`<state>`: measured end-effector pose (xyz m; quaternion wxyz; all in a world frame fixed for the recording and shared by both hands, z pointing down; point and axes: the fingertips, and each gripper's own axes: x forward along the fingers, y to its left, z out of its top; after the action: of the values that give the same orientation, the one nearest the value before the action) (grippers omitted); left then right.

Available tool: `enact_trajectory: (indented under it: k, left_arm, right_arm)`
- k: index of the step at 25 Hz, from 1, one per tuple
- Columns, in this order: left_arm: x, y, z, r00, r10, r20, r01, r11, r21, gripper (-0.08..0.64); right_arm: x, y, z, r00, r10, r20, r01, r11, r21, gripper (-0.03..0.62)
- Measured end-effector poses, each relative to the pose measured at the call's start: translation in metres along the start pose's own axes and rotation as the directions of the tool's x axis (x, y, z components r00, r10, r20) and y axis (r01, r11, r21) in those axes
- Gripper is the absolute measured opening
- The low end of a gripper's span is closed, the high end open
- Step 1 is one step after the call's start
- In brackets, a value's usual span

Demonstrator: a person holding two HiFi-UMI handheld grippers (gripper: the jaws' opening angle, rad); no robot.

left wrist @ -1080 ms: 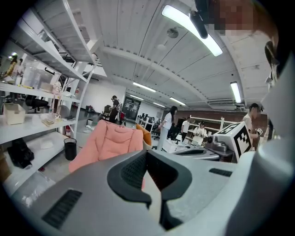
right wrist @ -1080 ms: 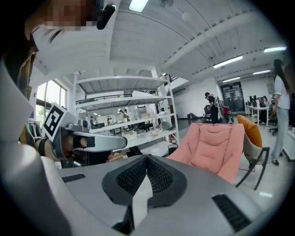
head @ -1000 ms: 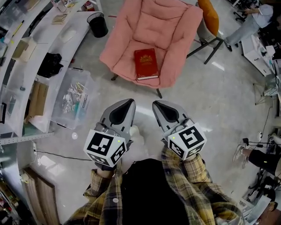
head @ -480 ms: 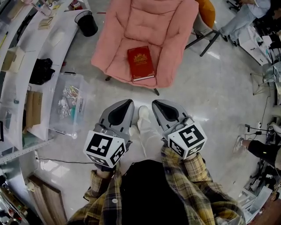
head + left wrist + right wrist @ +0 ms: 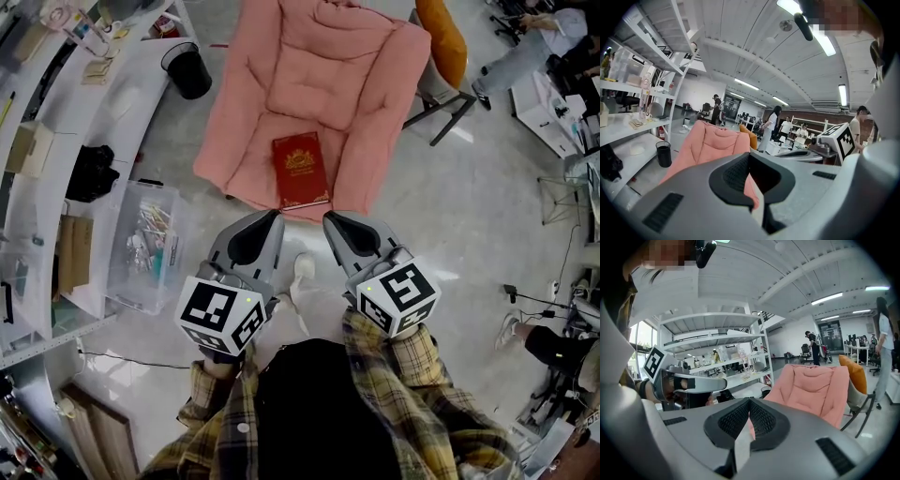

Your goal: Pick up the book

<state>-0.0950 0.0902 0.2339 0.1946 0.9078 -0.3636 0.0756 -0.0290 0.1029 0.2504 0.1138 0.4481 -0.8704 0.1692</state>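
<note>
Near the book [image 5: 301, 171], left gripper [image 5: 274, 216], right gripper [image 5: 329, 218] parallel, fingers [image 5: 255, 236] together.

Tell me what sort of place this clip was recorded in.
Probably an open-plan lab or workshop: white storage shelving holding supplies, ceiling strip lights, and people gathered in the background.

A book [image 5: 301, 171] lies on the front of a chair's [image 5: 319, 66] seat; the left tongs [image 5: 271, 219] and right tongs [image 5: 330, 221] sit side by side just before the chair, apart from the book; a bin [image 5: 186, 70] stands left of the chair; a box [image 5: 141, 246] lies on the floor left of the left tongs, beside a desk [image 5: 66, 112] at far left.
</note>
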Motion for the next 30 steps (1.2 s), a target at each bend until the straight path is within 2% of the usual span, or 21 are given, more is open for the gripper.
enact_trajectory:
  k: [7,18,30]
  left_arm:
    - [0.048,-0.004,0.028,1.000,-0.007,0.030,0.006,1.000,0.024,0.003]
    - [0.079,-0.007,0.035,1.000,-0.016,0.026,0.015,1.000,0.027,0.003]
    - [0.090,0.049,0.048,0.997,-0.074,0.016,0.074,0.997,0.003,0.003]
  right_arm:
    - [0.003,-0.044,0.017,1.000,0.016,0.007,-0.015,1.000,-0.017,0.017]
    - [0.000,-0.076,0.019,1.000,-0.005,0.013,0.006,1.000,-0.002,0.017]
    - [0.049,-0.078,0.029,0.998,-0.070,0.003,0.070,0.997,0.028,0.017]
